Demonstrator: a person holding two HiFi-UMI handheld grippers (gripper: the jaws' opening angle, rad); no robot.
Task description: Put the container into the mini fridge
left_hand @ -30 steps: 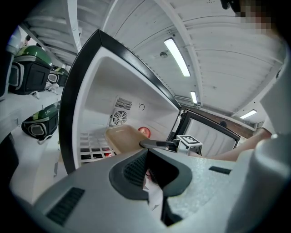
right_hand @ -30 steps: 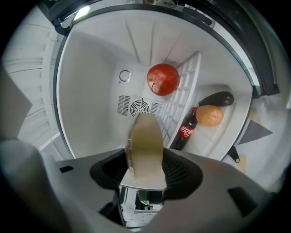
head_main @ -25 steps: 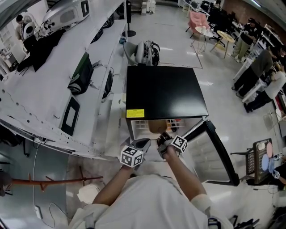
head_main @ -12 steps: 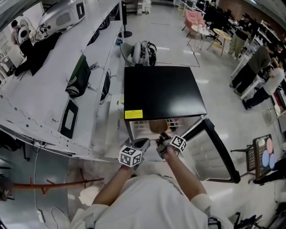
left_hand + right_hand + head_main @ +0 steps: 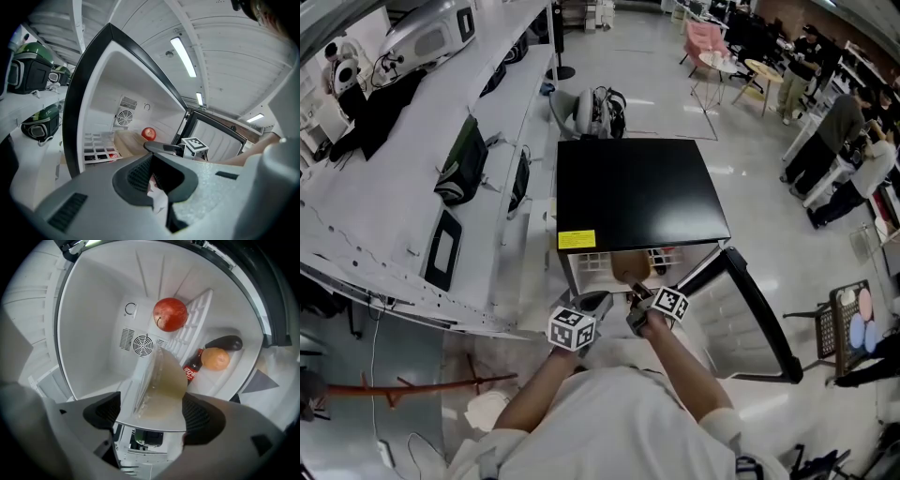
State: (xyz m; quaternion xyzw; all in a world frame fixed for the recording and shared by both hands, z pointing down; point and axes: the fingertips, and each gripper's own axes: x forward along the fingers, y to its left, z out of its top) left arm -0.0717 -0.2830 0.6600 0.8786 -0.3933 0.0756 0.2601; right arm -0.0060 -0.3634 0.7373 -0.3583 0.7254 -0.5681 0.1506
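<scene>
The black mini fridge (image 5: 639, 192) stands with its door (image 5: 748, 314) swung open to the right. A clear container with a tan lid (image 5: 161, 385) lies on the fridge's shelf (image 5: 628, 266). My right gripper (image 5: 152, 411) reaches into the fridge mouth (image 5: 639, 302). Its jaws are opening and stand on either side of the container, with a gap showing at the left pad. My left gripper (image 5: 157, 180) hovers just outside the opening (image 5: 592, 302). Its jaws are close together and hold nothing.
Inside the fridge are a red apple (image 5: 170, 314), a cola bottle (image 5: 192, 366), an orange (image 5: 215, 358) and a dark eggplant (image 5: 224, 343). A white rack (image 5: 98, 147) sits at the fridge's left. A long white workbench (image 5: 412, 169) with bags runs along my left.
The view has shifted a little. Both grippers stay almost still at the fridge mouth, and the container stays inside.
</scene>
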